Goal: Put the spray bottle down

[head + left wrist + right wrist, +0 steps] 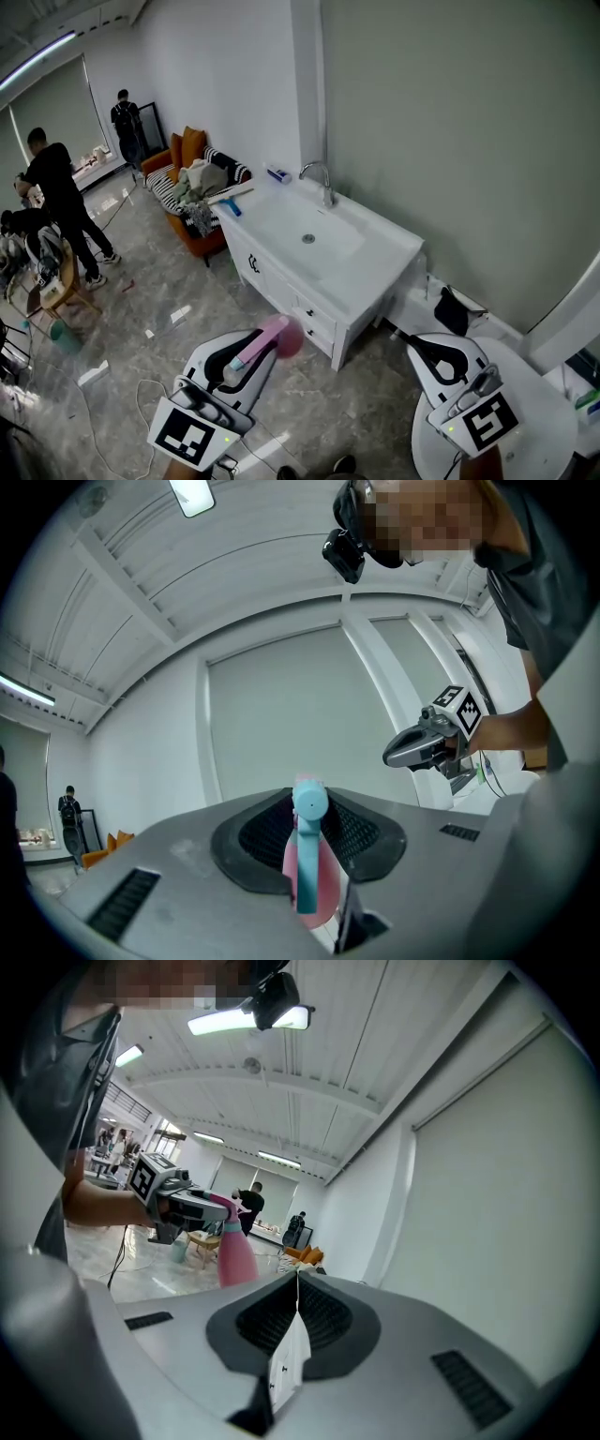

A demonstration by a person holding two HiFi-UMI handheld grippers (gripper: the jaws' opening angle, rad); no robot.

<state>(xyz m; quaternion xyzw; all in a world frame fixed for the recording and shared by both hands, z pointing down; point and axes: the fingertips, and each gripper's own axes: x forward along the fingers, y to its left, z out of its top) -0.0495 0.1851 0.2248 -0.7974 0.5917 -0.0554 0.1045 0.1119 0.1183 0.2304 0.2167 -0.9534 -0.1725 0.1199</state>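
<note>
A pink spray bottle (284, 336) with a pale blue trigger head sits crosswise in my left gripper (255, 352), which is shut on it low in the head view. In the left gripper view the blue head (309, 805) and pink body (321, 892) fill the gap between the jaws of the left gripper (314, 855). My right gripper (439, 352) is at the lower right, shut, with nothing held. The right gripper view shows its jaws (295, 1321) closed to a thin slit. Off to their left are the left gripper (178, 1206) and the bottle (236, 1255).
A white sink cabinet (375, 258) with a faucet (322, 182) stands ahead against the grey wall. Left of it is an orange sofa (191, 148) piled with cloth. People (58, 192) stand further left. Cables (103, 427) trail over the tiled floor.
</note>
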